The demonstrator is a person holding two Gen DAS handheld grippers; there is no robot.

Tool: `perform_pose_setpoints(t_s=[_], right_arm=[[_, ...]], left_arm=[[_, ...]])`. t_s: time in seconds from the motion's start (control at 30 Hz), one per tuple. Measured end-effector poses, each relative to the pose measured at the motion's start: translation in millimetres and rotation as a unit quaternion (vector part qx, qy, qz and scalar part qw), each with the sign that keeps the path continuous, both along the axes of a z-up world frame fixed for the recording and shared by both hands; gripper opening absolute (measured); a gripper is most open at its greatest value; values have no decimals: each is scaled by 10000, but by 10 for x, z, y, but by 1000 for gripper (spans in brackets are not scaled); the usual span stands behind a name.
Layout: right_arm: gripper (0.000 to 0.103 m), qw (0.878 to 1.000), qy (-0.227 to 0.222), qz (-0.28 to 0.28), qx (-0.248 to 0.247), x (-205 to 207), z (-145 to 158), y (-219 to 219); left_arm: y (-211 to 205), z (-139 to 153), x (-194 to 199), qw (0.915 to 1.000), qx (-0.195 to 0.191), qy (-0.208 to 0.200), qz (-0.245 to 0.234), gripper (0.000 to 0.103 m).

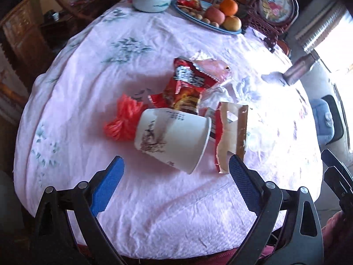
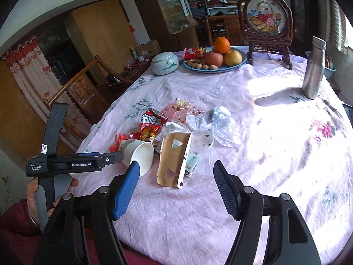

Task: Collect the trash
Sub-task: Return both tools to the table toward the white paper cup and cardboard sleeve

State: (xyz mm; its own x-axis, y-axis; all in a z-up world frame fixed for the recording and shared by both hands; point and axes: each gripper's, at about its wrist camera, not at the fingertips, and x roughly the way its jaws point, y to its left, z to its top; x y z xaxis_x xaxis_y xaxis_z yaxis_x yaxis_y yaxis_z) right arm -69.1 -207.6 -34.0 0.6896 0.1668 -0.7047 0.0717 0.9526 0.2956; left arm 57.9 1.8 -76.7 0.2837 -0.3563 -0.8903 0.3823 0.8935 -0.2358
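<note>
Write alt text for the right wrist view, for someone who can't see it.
A pile of trash sits mid-table on a pink floral tablecloth: a tipped paper cup, red snack bag, brown paper packet and crumpled plastic. The open, empty right gripper frames it; the left gripper reaches toward the cup. A fruit plate stands behind.

We see the left gripper point(image 1: 176, 165) and the right gripper point(image 2: 176, 172) built alike: black angular arms with round silver pins, ending in blue ribbed pads point(image 2: 125, 195). Seen side-on, the left one's black body bears white "GenRobot.AI" and "Data Acquisition System" lettering above a grey handle. The left hand point(image 2: 38, 191) wears a dark red sleeve point(image 2: 15, 218).
</note>
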Motion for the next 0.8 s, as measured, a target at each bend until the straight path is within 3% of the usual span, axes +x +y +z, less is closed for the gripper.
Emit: perform_pose_setpoints(t_s=[0.13,0.27,0.57,0.7,0.8], right_arm=[[68,9999,49,-161,-38,-30,-28,-108],[69,9998,4,-207,0,-13,-19,-178],[70,9967,102,743,316,395,-88,185],[70,9915,143,1250,335,523,-97,450],[70,9885,147,1474,290,558,-93,569]], left_arm=[[-283,-173,86,9993,258,111,-234,92],[-213,-397,202,9972,684,303,64,92],[886,-349,68,9844,1100,325,1336,92],[1306,-292,-126,9762,983,432,1883,92],[1380,-189,-245,9769,753,334,1970,92]])
